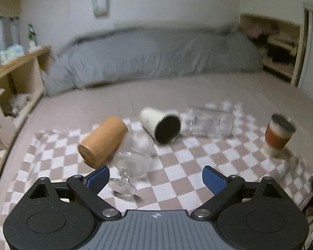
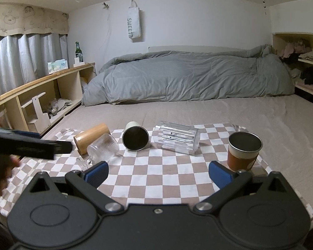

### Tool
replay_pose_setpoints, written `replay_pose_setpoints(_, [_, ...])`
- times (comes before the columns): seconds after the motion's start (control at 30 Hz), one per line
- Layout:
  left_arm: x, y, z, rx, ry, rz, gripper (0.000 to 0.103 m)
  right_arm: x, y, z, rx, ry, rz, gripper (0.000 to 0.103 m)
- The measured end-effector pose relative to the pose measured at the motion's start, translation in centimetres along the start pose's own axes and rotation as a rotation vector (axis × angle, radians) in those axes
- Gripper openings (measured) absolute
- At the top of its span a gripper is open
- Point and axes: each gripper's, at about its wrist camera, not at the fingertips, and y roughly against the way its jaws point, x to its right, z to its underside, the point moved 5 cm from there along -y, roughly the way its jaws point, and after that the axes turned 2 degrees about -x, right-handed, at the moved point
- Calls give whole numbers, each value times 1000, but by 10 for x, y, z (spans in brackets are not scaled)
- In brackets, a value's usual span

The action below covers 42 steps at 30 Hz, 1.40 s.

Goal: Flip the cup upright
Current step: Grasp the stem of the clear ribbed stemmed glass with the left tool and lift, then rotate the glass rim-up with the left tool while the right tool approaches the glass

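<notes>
The left hand-held gripper (image 1: 155, 179) is spread wide, a toppled stemmed glass (image 1: 131, 158) just ahead by its left finger, perhaps touching. The right hand-held gripper (image 2: 158, 174) is spread too, an upright sleeved cup (image 2: 243, 151) beyond its right finger.

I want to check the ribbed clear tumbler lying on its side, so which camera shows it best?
The right wrist view: the ribbed clear tumbler is sharp there, its vertical ribs distinct, lying sideways on the checkered cloth. The left wrist view shows the same tumbler on its side, but motion blur smears its ribs and edges.

Bamboo cup (image 1: 103, 142) touching stemmed glass (image 1: 133, 156); open cloth (image 1: 177, 179) right of glass.
</notes>
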Motion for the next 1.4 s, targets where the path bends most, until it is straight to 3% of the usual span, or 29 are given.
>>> replay_pose_setpoints(0.2, [-17, -73, -3, -157, -51, -9, 82, 8, -7, -1, -21, -16, -16, 103])
replay_pose_setpoints(0.37, [-28, -119, -8, -265, -97, -23, 66, 19, -14, 0, -45, -41, -22, 103])
replay_pose_setpoints(0.47, [-32, -139, -2, -372, -122, -12, 55, 25, -19, 1, -60, -60, -22, 103])
replay_pose_setpoints(0.6, [-38, -149, 1, -410, -184, -50, 47, 34, -22, 1, -70, -80, -18, 103])
replay_pose_setpoints(0.67, [-41, -155, -1, -423, -194, -60, 18, 38, -23, 1, -75, -94, -18, 103])
replay_pose_setpoints(0.9, [-23, -146, 6, -375, -340, -53, 17, 48, -21, 2, -79, -122, -29, 103])
replay_pose_setpoints(1.17, [30, -105, 22, -313, -522, 112, 15, 49, -17, 1, -61, -133, -36, 103])
replay_pose_setpoints(1.4, [72, -78, 35, -292, -560, 237, 9, 51, -13, 1, -57, -145, -36, 103])
